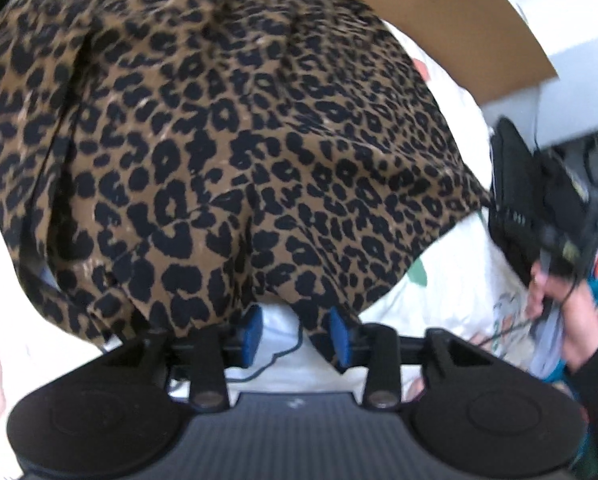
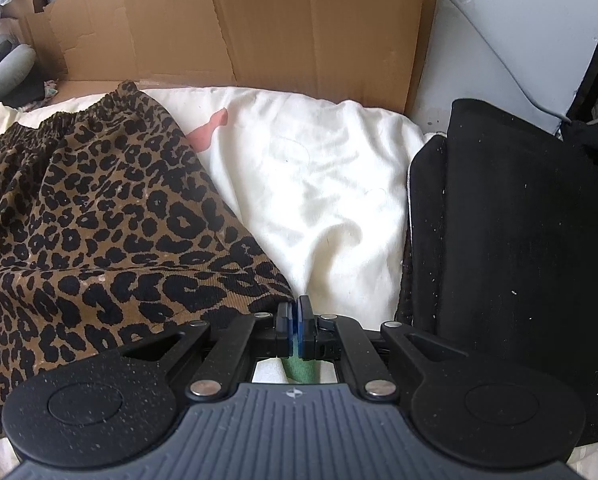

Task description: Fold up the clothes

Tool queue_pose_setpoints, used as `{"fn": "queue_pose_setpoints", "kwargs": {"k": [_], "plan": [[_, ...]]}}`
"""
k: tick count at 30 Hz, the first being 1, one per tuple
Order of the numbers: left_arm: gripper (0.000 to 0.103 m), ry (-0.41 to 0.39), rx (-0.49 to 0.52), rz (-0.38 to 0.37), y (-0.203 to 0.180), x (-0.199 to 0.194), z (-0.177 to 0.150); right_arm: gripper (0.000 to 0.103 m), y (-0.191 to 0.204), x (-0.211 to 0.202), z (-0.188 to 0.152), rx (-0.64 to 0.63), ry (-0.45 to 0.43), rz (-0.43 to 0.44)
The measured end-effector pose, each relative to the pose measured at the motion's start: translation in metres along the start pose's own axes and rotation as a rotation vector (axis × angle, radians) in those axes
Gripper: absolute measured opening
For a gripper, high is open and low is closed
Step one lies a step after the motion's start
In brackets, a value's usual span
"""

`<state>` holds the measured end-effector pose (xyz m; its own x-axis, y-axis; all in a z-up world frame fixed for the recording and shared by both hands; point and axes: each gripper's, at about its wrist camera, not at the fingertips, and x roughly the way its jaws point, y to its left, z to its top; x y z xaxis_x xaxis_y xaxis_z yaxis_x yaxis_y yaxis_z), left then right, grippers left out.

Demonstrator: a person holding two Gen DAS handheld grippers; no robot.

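Left gripper point(image 1: 295, 334): its blue pads point(image 1: 253, 330) stand apart, with the near hem of the leopard-print skirt point(image 1: 227, 152) draped over and between them; whether any cloth is pinched cannot be told. The skirt spreads away from this gripper toward the far side, gathered in soft folds, and lies on a white blanket point(image 1: 451, 304).

Right gripper point(image 2: 295, 326): its blue pads point(image 2: 289, 328) are pressed together, and a strip of green shows in the slit between them; it looks like part of the blanket's print, but whether it is held is unclear. This gripper sits just beside the skirt's near right corner. In the left wrist view it appears at the right edge, blurred, held by a hand point(image 1: 567, 300) in a dark sleeve.

Skirt, right wrist view point(image 2: 99, 232): it lies flat at the left, its gathered waistband point(image 2: 71, 120) at the far end. The white blanket point(image 2: 319, 184) is bare in the middle. A folded black garment point(image 2: 511, 248) lies at the right, well apart from the skirt. A sheet of cardboard point(image 2: 259, 24) stands upright along the far edge.
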<state>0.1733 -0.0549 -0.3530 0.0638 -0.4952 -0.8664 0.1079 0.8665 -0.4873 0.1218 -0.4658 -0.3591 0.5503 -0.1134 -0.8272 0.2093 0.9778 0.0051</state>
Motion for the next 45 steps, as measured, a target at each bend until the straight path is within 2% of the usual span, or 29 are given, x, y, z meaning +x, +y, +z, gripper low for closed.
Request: {"fn": "queue_pose_setpoints", "kwargs": {"k": [6, 11, 12, 14, 24, 27, 28, 29, 31, 37, 45], "plan": [[0.048, 0.008, -0.189, -0.048, 0.012, 0.009, 0.005, 0.0, -0.001, -0.003, -0.002, 0.001, -0.002, 0.003], [0.045, 0.064, -0.31, -0.103, 0.018, 0.029, 0.002, 0.0, -0.003, -0.006, -0.003, 0.009, -0.004, 0.006], [0.041, 0.071, -0.321, -0.106, 0.019, 0.033, 0.001, 0.0, -0.004, -0.006, -0.003, 0.01, -0.005, 0.007], [0.01, 0.085, -0.329, -0.101, 0.02, 0.039, -0.001, 0.0, -0.005, -0.008, -0.003, 0.01, -0.004, 0.011], [0.007, 0.112, -0.217, -0.038, 0.026, 0.036, -0.004, 0.002, -0.018, -0.022, -0.001, 0.055, -0.026, 0.004], [0.006, 0.119, -0.188, -0.023, 0.026, 0.041, -0.006, 0.008, -0.02, -0.019, 0.005, 0.084, -0.021, 0.035], [0.006, 0.122, -0.179, -0.019, 0.026, 0.042, -0.007, 0.016, -0.019, -0.017, 0.006, 0.093, -0.018, 0.048], [0.006, 0.124, -0.173, -0.016, 0.026, 0.043, -0.007, 0.033, -0.019, -0.015, 0.008, 0.102, -0.014, 0.06], [0.006, 0.126, -0.156, -0.012, 0.025, 0.046, -0.006, 0.045, -0.014, -0.009, 0.011, 0.099, -0.008, 0.084], [0.006, 0.126, -0.104, -0.005, 0.019, 0.049, -0.003, 0.047, -0.003, 0.018, 0.008, 0.076, 0.067, 0.116], [0.006, 0.13, -0.059, 0.026, 0.02, 0.048, -0.003, 0.047, -0.012, 0.023, 0.007, 0.171, 0.068, 0.188]]}}
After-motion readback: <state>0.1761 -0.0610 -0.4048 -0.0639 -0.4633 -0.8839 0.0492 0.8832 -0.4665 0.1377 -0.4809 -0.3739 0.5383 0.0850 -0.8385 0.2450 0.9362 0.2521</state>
